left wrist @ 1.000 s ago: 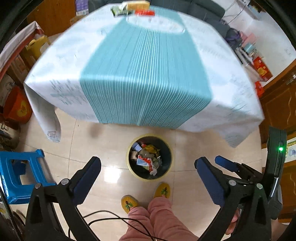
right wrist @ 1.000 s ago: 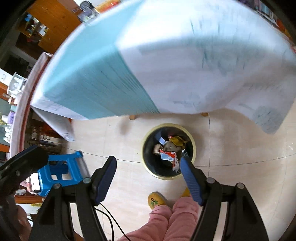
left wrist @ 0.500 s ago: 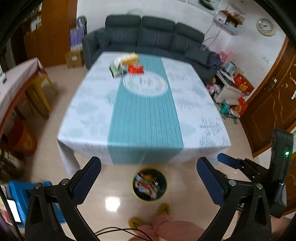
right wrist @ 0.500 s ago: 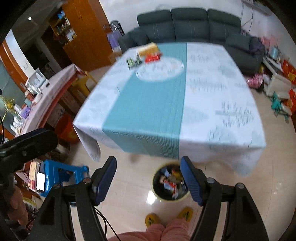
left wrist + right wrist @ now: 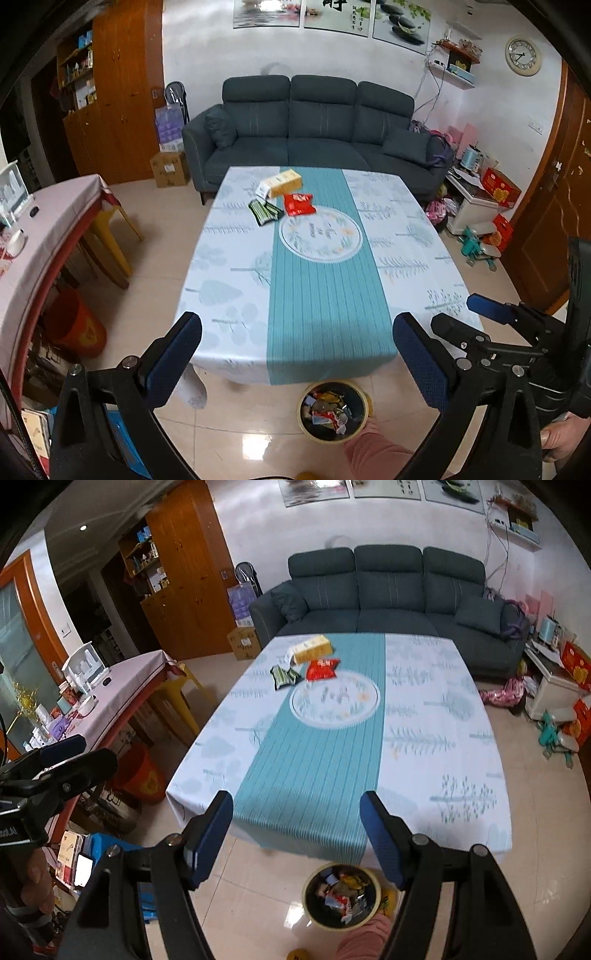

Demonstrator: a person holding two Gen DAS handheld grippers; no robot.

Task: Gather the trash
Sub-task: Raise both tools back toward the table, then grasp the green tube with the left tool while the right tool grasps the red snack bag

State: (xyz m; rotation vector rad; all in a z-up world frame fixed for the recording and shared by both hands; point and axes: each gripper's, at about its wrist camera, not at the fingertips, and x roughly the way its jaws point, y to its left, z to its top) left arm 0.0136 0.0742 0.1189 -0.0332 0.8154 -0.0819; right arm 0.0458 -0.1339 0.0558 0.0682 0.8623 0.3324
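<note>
Right now both grippers hang over the near edge of the table [image 5: 221, 280], the left gripper [image 5: 297, 360] and the right gripper [image 5: 297, 836] each with fingers spread wide and nothing between them. Up toward the far edge of the cloth, left of the teal stripe's middle, lie a red packet [image 5: 300, 204], a green wrapper [image 5: 265, 211] and a yellow box [image 5: 280, 185] close together, while the trash bin [image 5: 334, 411], full of wrappers, stands on the floor just below the near edge.
</note>
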